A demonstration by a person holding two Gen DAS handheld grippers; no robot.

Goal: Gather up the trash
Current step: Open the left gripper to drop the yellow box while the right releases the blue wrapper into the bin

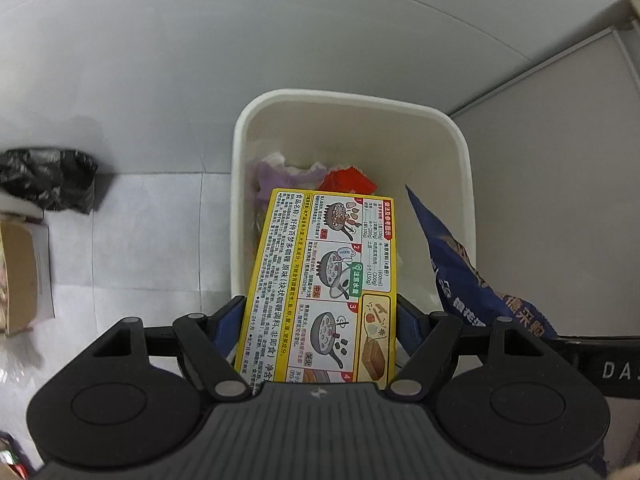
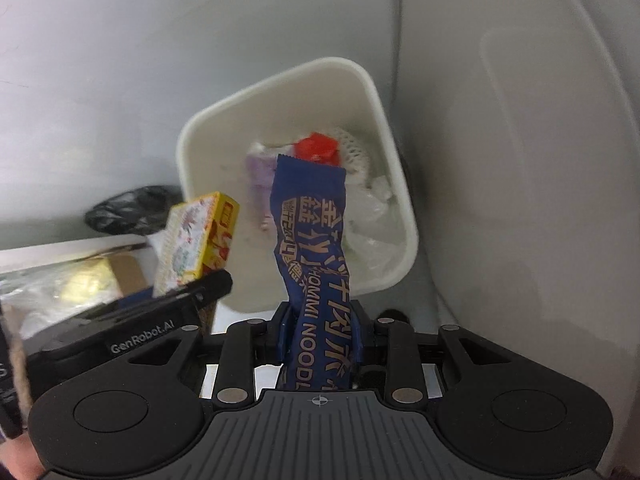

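A white square bin (image 1: 460, 152) stands on the pale floor and holds a red wrapper (image 1: 348, 180), purple scraps and clear plastic. My left gripper (image 1: 320, 320) is shut on a flat yellow curry box (image 1: 320, 272), whose far end hangs over the bin's opening. In the right wrist view my right gripper (image 2: 320, 332) is shut on a long blue noodle packet (image 2: 316, 240) that dangles above the bin (image 2: 392, 184). The yellow curry box (image 2: 200, 236) and left gripper show at the left there, and the blue packet (image 1: 472, 280) shows at the right in the left wrist view.
A crumpled black bag (image 1: 48, 180) lies on the floor left of the bin. A brown cardboard box (image 1: 20, 276) sits beside it at the left edge. A grey wall runs behind the bin, and a pale panel (image 1: 560, 200) stands close on its right.
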